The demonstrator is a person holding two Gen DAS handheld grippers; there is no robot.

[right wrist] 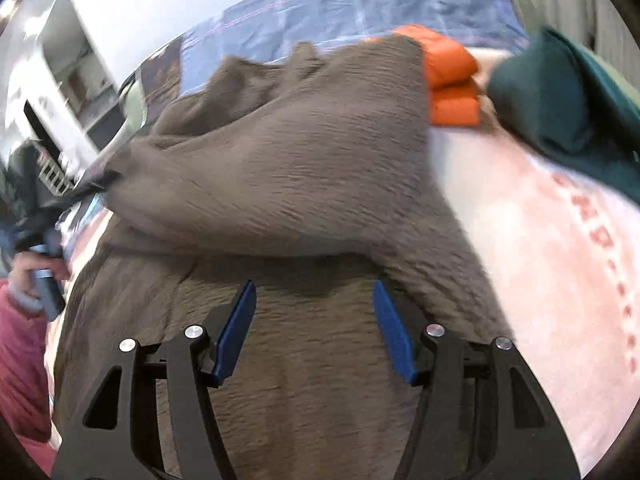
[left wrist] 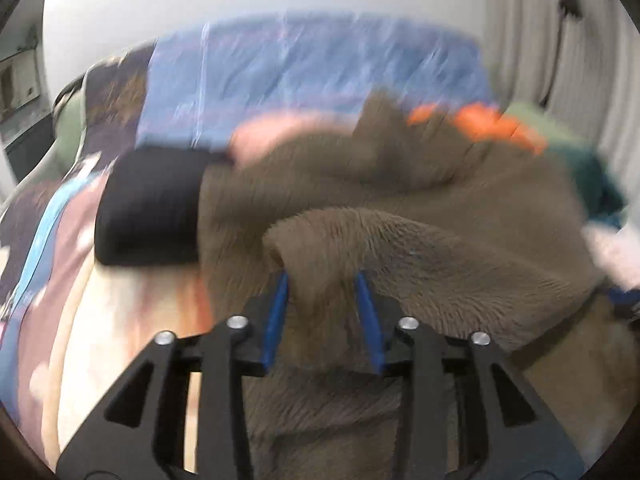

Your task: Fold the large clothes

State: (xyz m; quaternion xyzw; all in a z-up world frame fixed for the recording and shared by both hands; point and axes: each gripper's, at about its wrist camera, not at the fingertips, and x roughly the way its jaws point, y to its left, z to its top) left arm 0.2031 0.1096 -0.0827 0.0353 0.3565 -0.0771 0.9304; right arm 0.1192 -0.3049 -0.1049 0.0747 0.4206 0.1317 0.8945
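Observation:
A large brown fleece garment (left wrist: 400, 216) lies rumpled across the bed. My left gripper (left wrist: 322, 280) has a fold of the brown fleece bunched between its blue pads (left wrist: 280, 300) and holds it lifted. The same garment (right wrist: 288, 160) fills the middle of the right wrist view, with one part raised toward the left. My right gripper (right wrist: 314, 292) is open just above the fleece, its blue pads (right wrist: 240, 316) wide apart with nothing between them. The left gripper (right wrist: 92, 184) shows at the far left of that view, dark and blurred.
A blue plaid blanket (left wrist: 312, 76) lies at the back of the bed. An orange puffy item (right wrist: 452, 76), a dark green garment (right wrist: 568, 108) and a pink printed cloth (right wrist: 560, 260) lie to the right. A black folded item (left wrist: 148, 208) sits at the left.

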